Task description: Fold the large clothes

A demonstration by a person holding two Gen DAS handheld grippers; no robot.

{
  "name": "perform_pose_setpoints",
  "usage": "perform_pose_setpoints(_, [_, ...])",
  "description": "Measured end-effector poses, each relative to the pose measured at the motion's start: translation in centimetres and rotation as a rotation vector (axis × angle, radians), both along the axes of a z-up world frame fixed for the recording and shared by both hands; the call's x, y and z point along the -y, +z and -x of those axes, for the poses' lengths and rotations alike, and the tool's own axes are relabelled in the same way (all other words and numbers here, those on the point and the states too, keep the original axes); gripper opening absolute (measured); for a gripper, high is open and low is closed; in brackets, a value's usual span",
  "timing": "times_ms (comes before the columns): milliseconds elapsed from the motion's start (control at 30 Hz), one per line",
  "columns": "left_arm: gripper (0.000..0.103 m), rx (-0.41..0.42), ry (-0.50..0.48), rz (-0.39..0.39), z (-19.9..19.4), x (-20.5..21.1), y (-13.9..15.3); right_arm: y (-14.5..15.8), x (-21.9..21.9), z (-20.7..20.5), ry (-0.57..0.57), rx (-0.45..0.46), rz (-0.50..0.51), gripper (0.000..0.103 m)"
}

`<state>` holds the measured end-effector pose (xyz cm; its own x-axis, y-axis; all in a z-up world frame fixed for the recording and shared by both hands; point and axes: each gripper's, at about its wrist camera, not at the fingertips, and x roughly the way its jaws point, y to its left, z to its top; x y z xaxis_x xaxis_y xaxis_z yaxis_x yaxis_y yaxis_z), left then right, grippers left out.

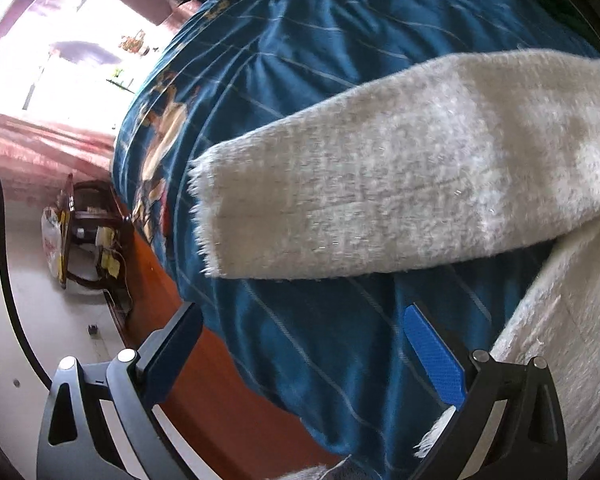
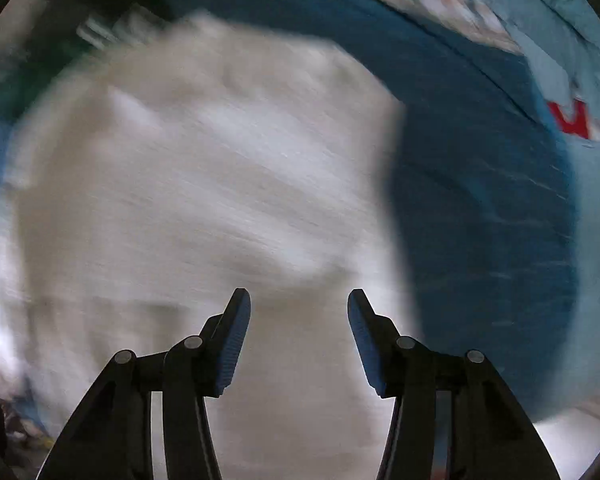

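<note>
The white sweater (image 1: 400,168) lies on the blue bedspread (image 1: 320,40), ahead of the left gripper (image 1: 300,320) and beneath the right gripper (image 2: 299,304); both sets of jaws are apart, gripping nothing.

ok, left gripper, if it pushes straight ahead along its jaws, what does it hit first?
Most likely the blue striped bedspread, which fills the gap between the open jaws of the left gripper. The white fuzzy sweater's sleeve lies further along that line. Depth is hard to judge through the fisheye.

both wrist views look down, close over the bed; they share the white garment (image 1: 400,168) and blue bedspread (image 2: 480,200).
</note>
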<state>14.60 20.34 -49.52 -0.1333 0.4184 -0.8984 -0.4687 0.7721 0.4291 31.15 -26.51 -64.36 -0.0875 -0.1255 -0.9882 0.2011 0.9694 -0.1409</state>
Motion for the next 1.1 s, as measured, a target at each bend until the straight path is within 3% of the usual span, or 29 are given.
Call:
perform_pose_setpoints(100, [0.103, 0.013, -0.002, 0.002, -0.3, 0.6, -0.3, -4.5, 1.9, 1.0, 0.061, -0.053, -0.019, 0.052])
perform_pose_setpoints(167, [0.103, 0.012, 0.013, 0.008, -0.2, 0.9, -0.7, -6.0, 3.0, 0.9, 0.071, 0.001, 0.064, 0.048])
perform_pose_setpoints(233, [0.103, -0.001, 0.034, 0.001, -0.1, 1.5, -0.8, -6.8, 5.7, 0.9, -0.044, 0.057, 0.122, 0.048])
perform_pose_setpoints(333, [0.103, -0.009, 0.074, -0.004, 0.7, 1.0, -1.0, -7.6, 9.3, 2.3, -0.239, 0.060, 0.045, 0.048])
perform_pose_setpoints(433, [0.103, -0.007, 0.130, 0.019, 1.6, -0.2, -1.1, -7.0, 7.4, 3.5, -0.224, 0.031, 0.060, 0.048])
perform_pose_setpoints(533, [0.103, 0.051, 0.244, 0.136, 2.7, -2.6, -1.5, -4.2, 2.9, 4.3, -0.159, 0.054, 0.074, 0.049])
perform_pose_setpoints(600, [0.102, 0.140, 0.372, 0.256, 3.9, -4.9, -2.0, -1.3, 1.0, 4.9, -0.153, 0.105, -0.010, 0.049])
perform_pose_setpoints(733, [0.102, 0.347, 0.643, 0.442, 6.6, -9.5, -3.8, -0.6, -4.2, 3.6, -0.117, 0.158, -0.206, 0.049])
perform_pose_setpoints(833, [0.098, 0.469, 0.751, 0.492, 7.5, -12.1, -5.2, -3.3, -7.8, 2.6, -0.114, 0.132, -0.354, 0.049])
perform_pose_setpoints(933, [0.096, 0.555, 0.804, 0.423, 7.3, -14.9, -6.1, -4.9, -12.4, 1.1, -0.110, 0.140, -0.478, 0.049])
perform_pose_setpoints(1033, [0.072, 0.560, 0.817, 0.294, 6.4, -17.5, -6.2, -5.2, -17.1, -1.3, -0.068, 0.170, -0.552, 0.049])
perform_pose_setpoints(1100, [0.041, 0.568, 0.806, 0.236, 5.4, -18.9, -5.9, -5.8, -19.5, -2.9, -0.042, 0.171, -0.600, 0.049])
